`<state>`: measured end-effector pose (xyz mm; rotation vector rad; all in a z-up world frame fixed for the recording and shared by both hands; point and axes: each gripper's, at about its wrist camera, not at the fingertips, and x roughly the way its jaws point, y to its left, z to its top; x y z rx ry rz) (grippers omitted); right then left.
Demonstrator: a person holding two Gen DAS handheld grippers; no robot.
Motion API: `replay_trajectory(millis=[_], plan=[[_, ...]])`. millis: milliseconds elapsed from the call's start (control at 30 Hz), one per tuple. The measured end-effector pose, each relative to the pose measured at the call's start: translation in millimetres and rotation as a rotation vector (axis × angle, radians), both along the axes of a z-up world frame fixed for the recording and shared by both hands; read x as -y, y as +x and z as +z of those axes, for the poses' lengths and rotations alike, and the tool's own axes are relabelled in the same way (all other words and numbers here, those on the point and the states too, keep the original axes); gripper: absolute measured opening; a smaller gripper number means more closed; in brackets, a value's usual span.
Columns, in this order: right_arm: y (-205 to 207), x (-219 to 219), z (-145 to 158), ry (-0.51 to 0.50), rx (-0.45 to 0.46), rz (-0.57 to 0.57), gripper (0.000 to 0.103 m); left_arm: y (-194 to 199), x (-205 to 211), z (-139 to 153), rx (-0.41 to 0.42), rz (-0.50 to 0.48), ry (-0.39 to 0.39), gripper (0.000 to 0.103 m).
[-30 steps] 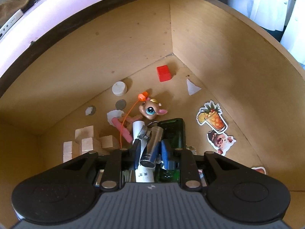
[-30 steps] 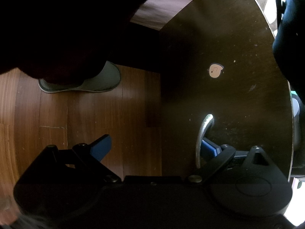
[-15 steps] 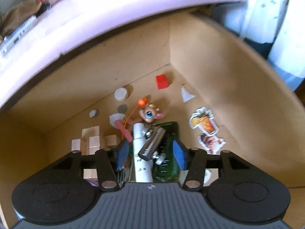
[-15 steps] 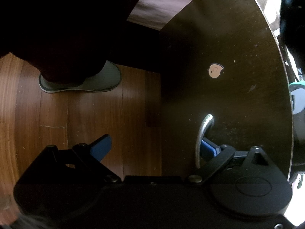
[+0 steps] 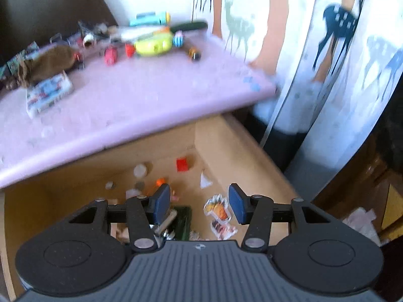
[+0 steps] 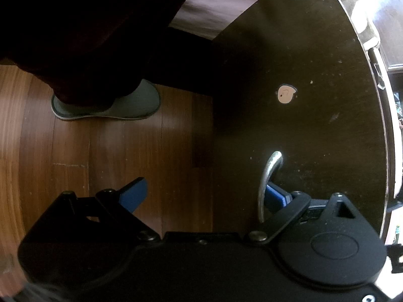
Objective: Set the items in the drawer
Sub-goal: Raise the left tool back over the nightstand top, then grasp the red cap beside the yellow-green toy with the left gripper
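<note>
left gripper (image 5: 199, 202) jaws spread, empty, above drawer (image 5: 241, 151); right gripper (image 6: 206, 191) jaws released, one finger behind handle (image 6: 268, 176).

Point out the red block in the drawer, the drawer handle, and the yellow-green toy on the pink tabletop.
red block (image 5: 182, 164): left wrist view, on its top face.
drawer handle (image 6: 269, 176): right wrist view, on the middle of the curved metal bar.
yellow-green toy (image 5: 153, 44): left wrist view, on the centre of its body.
</note>
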<state>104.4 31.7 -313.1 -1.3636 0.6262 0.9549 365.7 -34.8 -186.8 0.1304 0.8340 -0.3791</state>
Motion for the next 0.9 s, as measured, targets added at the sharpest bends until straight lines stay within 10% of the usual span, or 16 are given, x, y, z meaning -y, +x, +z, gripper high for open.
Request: replay_trajectory(millis=[467, 900], plan=[[0, 0, -1, 0.002, 0.000, 0.003, 0.097, 46, -39, 47, 0.175, 0.269, -0.053, 0.050], [0, -1, 0, 0.003, -0.001, 0.003, 0.098, 117, -28, 48, 0.226, 0.223, 0.040, 0.040]])
